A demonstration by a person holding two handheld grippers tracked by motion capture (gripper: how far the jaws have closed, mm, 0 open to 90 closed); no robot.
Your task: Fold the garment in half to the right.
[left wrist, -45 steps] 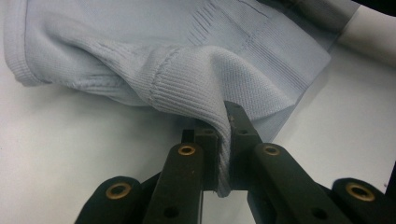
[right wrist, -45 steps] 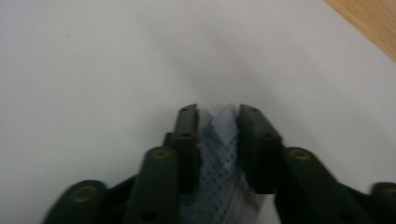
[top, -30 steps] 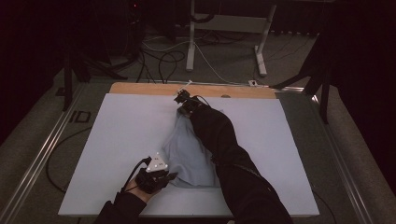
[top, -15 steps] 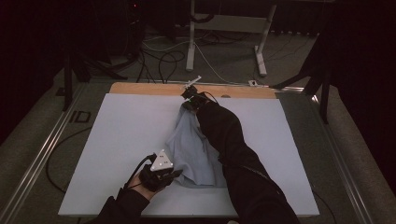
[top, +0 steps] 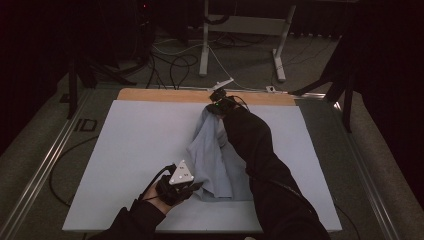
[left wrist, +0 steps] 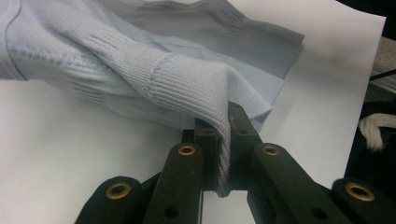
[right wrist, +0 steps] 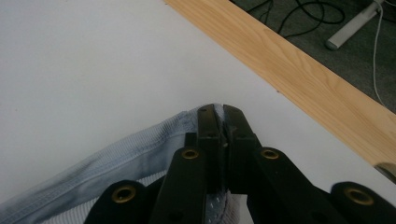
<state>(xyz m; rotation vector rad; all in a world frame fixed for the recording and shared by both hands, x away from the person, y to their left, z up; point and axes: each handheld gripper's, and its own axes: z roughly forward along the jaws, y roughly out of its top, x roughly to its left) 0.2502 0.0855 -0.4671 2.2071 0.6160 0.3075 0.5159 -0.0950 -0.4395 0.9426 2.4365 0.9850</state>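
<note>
Pale blue knitted garment with ribbed cuffs and hems (top: 215,160): lies bunched lengthwise on the white rectangular table sheet (top: 130,150), right of centre, stretched from the near edge toward the far edge. Left gripper (top: 192,186): near end of the garment, close to the sheet's near edge; in the left gripper view its 2 black jaws are clamped together on a ribbed fold of the knit (left wrist: 205,93), which drapes over and between the jaws. Right gripper (top: 214,105): far end of the garment, just short of the light wooden strip (top: 165,95) that borders the sheet's far side; in the right gripper view its jaws are pressed tight on a stitched pale blue hem (right wrist: 140,144), which runs away to the lower left, with bare white sheet (right wrist: 93,70) beyond the tips. The person's dark right sleeve (top: 260,160) lies along the garment's right edge. Open room: a broad bare area of sheet to the left of the garment, a narrower band to the right. Surroundings: grey floor with black cables (top: 172,65) and a white stand's legs (top: 242,47) beyond the far edge.
</note>
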